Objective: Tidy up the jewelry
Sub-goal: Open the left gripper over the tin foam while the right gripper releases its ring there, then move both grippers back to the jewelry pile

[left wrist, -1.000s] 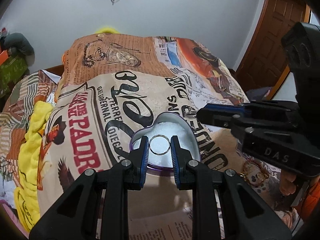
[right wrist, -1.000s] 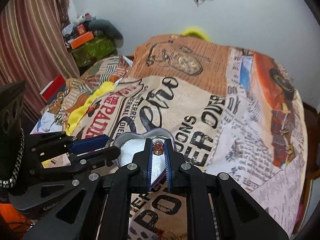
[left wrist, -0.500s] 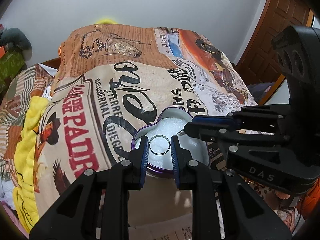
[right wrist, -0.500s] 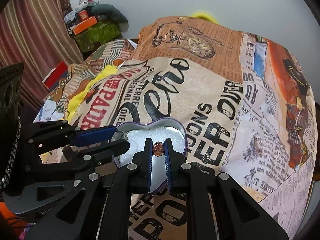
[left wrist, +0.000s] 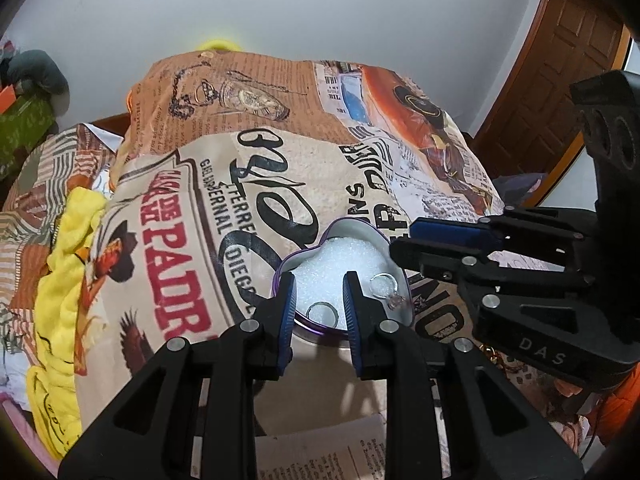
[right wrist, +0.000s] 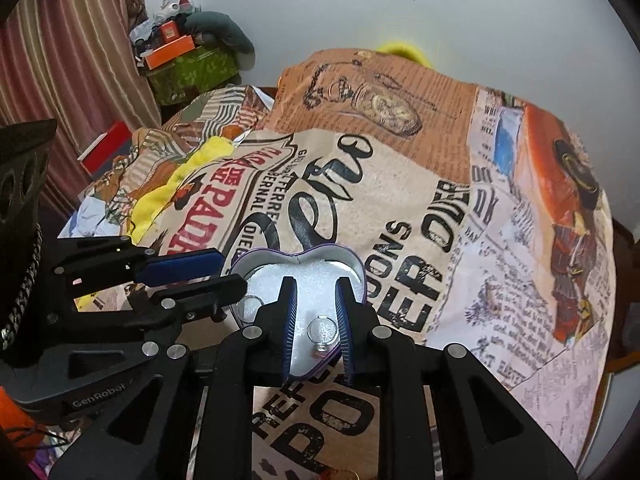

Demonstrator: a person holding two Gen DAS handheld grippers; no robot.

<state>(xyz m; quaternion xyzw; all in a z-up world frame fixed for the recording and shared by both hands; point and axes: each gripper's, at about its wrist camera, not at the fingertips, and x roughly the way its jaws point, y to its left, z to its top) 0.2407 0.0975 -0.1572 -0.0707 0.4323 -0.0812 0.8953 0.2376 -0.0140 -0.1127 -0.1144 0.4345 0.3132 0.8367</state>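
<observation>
Here, left gripper [left wrist: 319, 300] and right gripper [right wrist: 316, 307] tilted down over heart tin [right wrist: 352, 266], right jaws opening, rings lying loose between.

The left hand-held gripper [left wrist: 319, 286] is no longer pinching the plain ring [left wrist: 322, 313]; its pads are now standing apart, and the ring is lying flat on the white foam of the heart-shaped tin [left wrist: 348, 227], below and between the fingertips. The right hand-held gripper [right wrist: 315, 290] is opening its jaws, and the stone ring [right wrist: 323, 333] it was clamping is now resting loose on the foam between its fingers, touching neither pad.
</observation>
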